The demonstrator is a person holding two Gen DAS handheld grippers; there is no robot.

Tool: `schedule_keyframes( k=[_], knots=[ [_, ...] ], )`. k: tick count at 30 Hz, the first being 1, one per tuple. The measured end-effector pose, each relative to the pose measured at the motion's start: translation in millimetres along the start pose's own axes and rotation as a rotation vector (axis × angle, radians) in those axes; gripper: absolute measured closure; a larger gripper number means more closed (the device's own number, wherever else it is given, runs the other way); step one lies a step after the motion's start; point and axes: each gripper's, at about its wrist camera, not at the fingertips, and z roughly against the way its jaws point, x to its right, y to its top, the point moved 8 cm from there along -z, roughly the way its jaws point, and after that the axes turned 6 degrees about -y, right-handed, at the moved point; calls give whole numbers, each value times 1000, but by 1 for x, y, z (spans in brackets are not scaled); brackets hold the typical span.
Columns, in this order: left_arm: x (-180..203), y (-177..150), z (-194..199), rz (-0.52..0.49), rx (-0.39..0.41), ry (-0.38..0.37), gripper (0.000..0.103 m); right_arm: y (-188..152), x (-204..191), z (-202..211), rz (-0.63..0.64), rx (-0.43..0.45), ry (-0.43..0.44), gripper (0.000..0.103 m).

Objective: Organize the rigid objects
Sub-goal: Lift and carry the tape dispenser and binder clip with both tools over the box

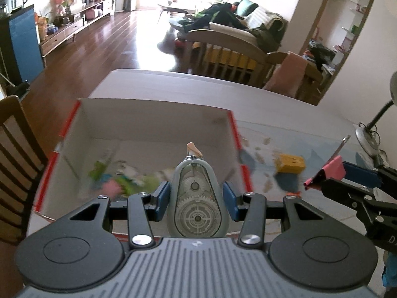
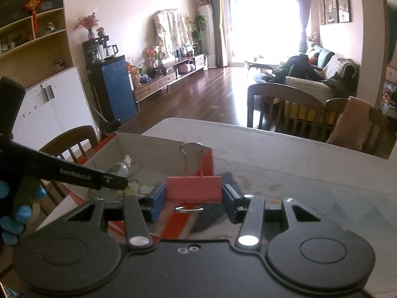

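My left gripper (image 1: 196, 196) pinches a smooth, teardrop-shaped correction tape dispenser (image 1: 196, 198) of clear grey plastic, its toothed wheels showing inside and a pale tip pointing up at frame centre. Its blue pads (image 1: 161, 198) press both flanks, the jaws partly closed. Behind it sits a white cardboard box (image 1: 153, 121) with red edges, blurred green and pink bits on its floor. Right of the box a yellow block (image 1: 290, 164) lies on the pale table (image 1: 285, 109). My right gripper (image 2: 193, 193) clamps a pink binder clip (image 2: 193, 188), matte body between the pads, wire handle upright, over the box's red corner. At lower left, blue-gloved fingers (image 2: 23, 212) wrap the other handle.
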Motion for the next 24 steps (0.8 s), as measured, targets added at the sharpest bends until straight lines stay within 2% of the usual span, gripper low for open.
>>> schedule_keyframes(
  k=[11,24],
  knots=[
    [-69,27,-3,-25,-18,34,57,11,-43,-42,27,-27,-25,55],
    [-111,36,-53,-69,-109,79,57,10,-65,-112,46,-112,-62,55]
  ],
)
